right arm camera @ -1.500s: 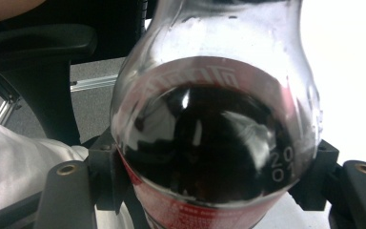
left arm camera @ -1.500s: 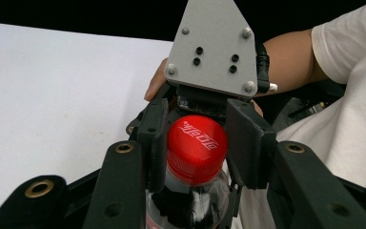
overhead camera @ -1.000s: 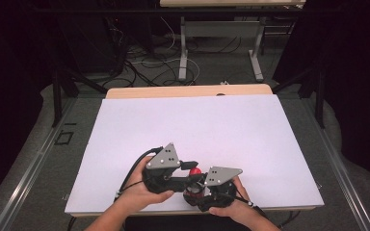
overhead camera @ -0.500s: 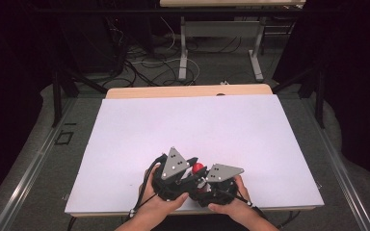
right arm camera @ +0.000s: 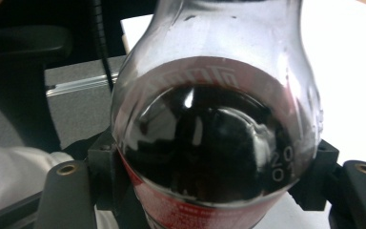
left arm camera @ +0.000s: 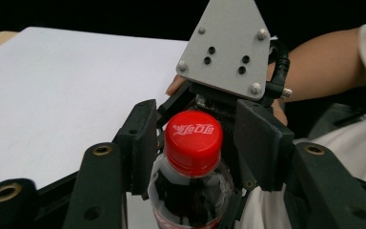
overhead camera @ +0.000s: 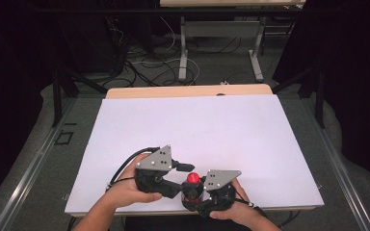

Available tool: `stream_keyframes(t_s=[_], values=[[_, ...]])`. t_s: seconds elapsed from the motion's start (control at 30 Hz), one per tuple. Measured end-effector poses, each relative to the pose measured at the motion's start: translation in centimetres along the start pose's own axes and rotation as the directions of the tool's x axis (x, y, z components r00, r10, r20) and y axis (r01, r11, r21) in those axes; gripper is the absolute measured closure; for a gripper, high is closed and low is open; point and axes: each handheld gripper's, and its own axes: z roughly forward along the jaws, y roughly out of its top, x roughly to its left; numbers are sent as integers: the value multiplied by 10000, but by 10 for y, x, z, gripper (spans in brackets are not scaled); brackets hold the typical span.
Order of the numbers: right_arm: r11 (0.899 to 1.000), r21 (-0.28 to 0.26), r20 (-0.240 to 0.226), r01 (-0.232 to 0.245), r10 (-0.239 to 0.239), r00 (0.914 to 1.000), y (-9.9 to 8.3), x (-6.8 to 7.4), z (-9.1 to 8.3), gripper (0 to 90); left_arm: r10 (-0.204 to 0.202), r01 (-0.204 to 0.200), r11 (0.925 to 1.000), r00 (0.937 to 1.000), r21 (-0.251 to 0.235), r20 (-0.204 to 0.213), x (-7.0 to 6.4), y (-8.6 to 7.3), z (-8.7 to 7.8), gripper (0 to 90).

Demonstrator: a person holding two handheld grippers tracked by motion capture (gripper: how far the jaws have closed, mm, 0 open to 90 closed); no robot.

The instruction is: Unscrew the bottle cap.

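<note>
Here we find the bottle [overhead camera: 192, 188] upright, long axis vertical, red cap [left arm camera: 192, 138] uppermost, near the table's [overhead camera: 197, 125] front edge. It is clear plastic, holding dark liquid, with a red label. The right hand-held gripper [right arm camera: 209, 191] clamps its body; the left hand-held gripper [left arm camera: 195, 157] brackets the cap, contact uncertain.

Your left gripper [left arm camera: 193, 164] has its black jaws on either side of the red cap [left arm camera: 192, 140] of a cola bottle [left arm camera: 188, 193]. Behind the bottle sits your right gripper [left arm camera: 228, 90], over the white table [left arm camera: 57, 90].
</note>
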Motion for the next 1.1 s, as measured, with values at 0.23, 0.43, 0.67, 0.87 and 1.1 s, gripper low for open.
stream_keyframes(t_s=[0.23, 0.43, 0.67, 0.87, 1.1], values=[[9996, -64, -376, 287, -289, 9989, 0, 3, 1, 291, 482, -493, 9987, 9940, 92, 977, 7, -3, 1, 607], [9999, -69, -169, 152, -153, 9997, 0, 2, 0, 292, 362, -359, 9993, 9986, -66, 377, 2, -5, 3, 615], [9995, -113, 999, -306, 316, 9945, 0, -2, -1, 292, -820, 806, 9966, 9541, -168, -2882, -27, 3, 16, 615], [9969, -63, 1870, -778, 776, 9793, -1, -4, 0, 292, -2042, 1980, 9781, 8544, -641, -4779, -42, 8, 33, 615], [9955, -66, 1885, -941, 936, 9776, -2, -8, -1, 291, -2178, 2080, 9753, 8478, -745, -4835, -41, 10, 37, 610]])
